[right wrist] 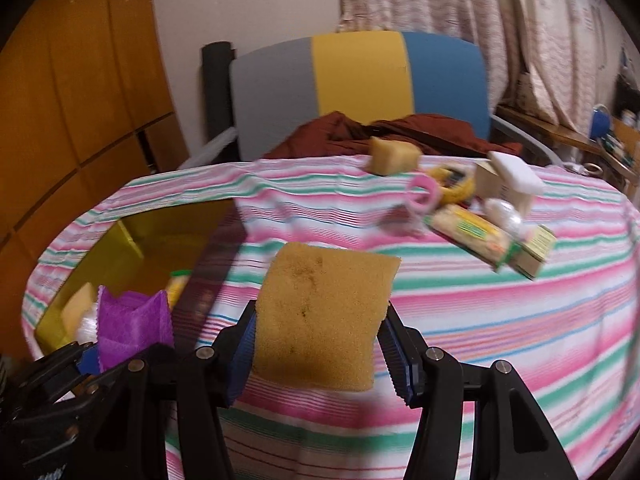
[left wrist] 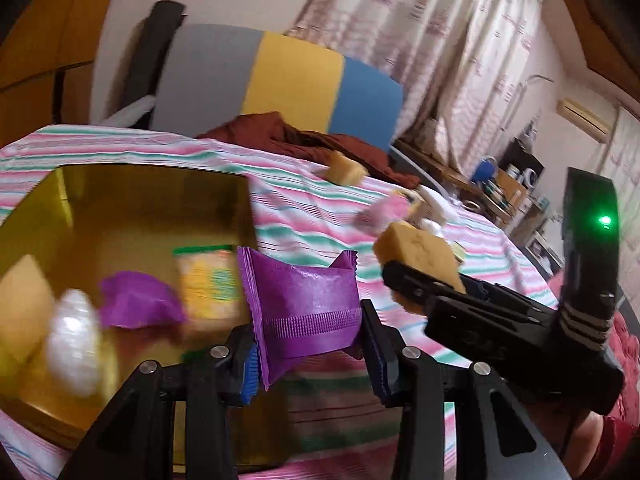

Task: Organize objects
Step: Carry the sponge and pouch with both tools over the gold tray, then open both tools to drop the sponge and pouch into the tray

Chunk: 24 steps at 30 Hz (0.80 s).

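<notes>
Two grips loaded: left gripper (left wrist: 308,354) clamped on purple packet (left wrist: 304,308), right gripper (right wrist: 316,354) on sponge (right wrist: 324,320). Both best released low inside gold box (left wrist: 240,200), clear of rim.

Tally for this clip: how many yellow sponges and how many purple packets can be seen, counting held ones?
Yellow sponges: 3 (held sponge in right gripper; far sponge lying loose; boxed sponge in gold box)
Purple packets: 2 (held packet in left gripper; boxed packet)
Total: 5
</notes>
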Motion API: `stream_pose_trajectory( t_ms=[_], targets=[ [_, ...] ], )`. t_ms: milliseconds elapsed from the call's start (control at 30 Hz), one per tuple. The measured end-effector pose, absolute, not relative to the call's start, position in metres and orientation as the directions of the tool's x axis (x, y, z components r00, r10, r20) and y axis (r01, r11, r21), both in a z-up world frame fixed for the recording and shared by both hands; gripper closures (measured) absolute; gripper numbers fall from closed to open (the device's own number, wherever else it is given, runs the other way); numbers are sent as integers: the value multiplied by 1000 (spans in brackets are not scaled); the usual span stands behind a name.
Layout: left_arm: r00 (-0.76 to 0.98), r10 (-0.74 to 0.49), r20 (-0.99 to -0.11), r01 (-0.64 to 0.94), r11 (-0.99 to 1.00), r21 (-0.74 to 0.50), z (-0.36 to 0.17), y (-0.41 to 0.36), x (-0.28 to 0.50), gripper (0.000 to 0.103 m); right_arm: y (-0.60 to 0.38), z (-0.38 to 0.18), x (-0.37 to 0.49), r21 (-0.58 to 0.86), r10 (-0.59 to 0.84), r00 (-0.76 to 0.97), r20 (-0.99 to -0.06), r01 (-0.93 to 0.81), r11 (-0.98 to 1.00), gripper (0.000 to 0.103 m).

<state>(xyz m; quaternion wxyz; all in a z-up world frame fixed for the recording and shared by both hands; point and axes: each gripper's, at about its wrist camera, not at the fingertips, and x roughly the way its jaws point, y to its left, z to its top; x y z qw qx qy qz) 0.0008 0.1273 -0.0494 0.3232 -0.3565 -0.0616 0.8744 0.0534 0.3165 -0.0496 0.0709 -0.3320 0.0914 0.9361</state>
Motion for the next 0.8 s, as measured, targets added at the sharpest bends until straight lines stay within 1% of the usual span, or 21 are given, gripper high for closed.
stream_pose_trajectory(
  t_ms=[267, 433, 633, 800],
  targets=[
    [-600, 528, -601, -420, -847, -325, -40, 74, -42, 60, 270, -33, 14, 133, -54, -771, -635, -40, -990, 45],
    [-613, 454, -647, -356, -889, -287, -37, 48, -83, 60, 241, -32, -25, 154, -139, -718, -682, 45, -987, 45],
    [-575, 388, -721, -278, -921, -275, -45, 19, -134, 60, 208, -43, -79, 170, -191, -651, -735, 95, -981, 45],
    [-547, 361, -756, -250, -932, -264, -54, 4, -156, 60, 192, -64, -118, 189, -190, -588, -786, 65, -980, 45]
  ],
)
